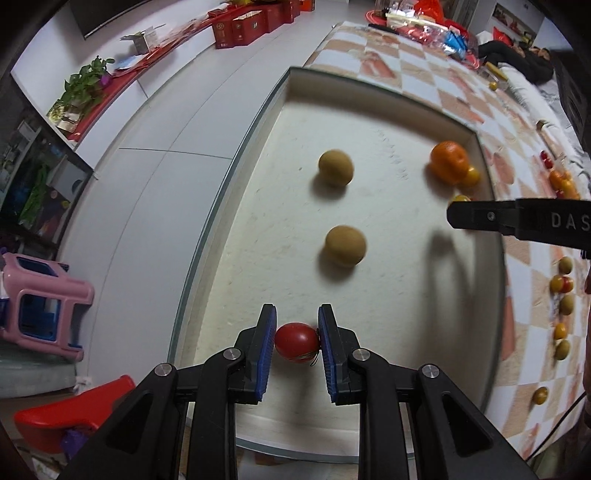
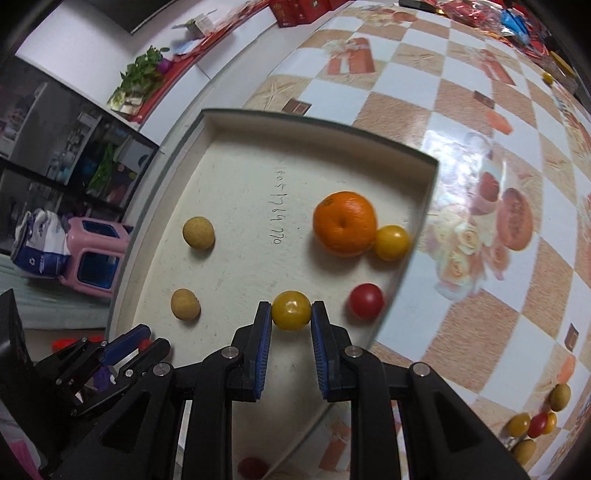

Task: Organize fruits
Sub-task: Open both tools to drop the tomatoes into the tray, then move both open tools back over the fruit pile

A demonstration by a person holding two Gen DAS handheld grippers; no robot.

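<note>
A shallow white tray (image 1: pixel 369 85) (image 2: pixel 317 123) lies on the checkered table. My left gripper (image 1: pixel 297 310) is shut on a red cherry tomato (image 1: pixel 297 343) over the tray's near end. My right gripper (image 2: pixel 291 306) is shut on a yellow cherry tomato (image 2: pixel 291 310) above the tray. In the tray lie two brown round fruits (image 1: pixel 336 167) (image 1: pixel 345 245), an orange (image 2: pixel 344 223) with a yellow tomato (image 2: pixel 392 242) touching it, and a red tomato (image 2: pixel 366 301). The left gripper (image 2: pixel 125 345) also shows at the lower left of the right wrist view.
Several loose small fruits lie on the tablecloth to the right of the tray (image 1: pixel 563 295) (image 2: pixel 532 424). The tray's left side runs along the table edge; below stand a pink stool (image 1: pixel 44 295) and a red seat (image 1: pixel 74 413). Packets (image 1: pixel 424 22) crowd the far end.
</note>
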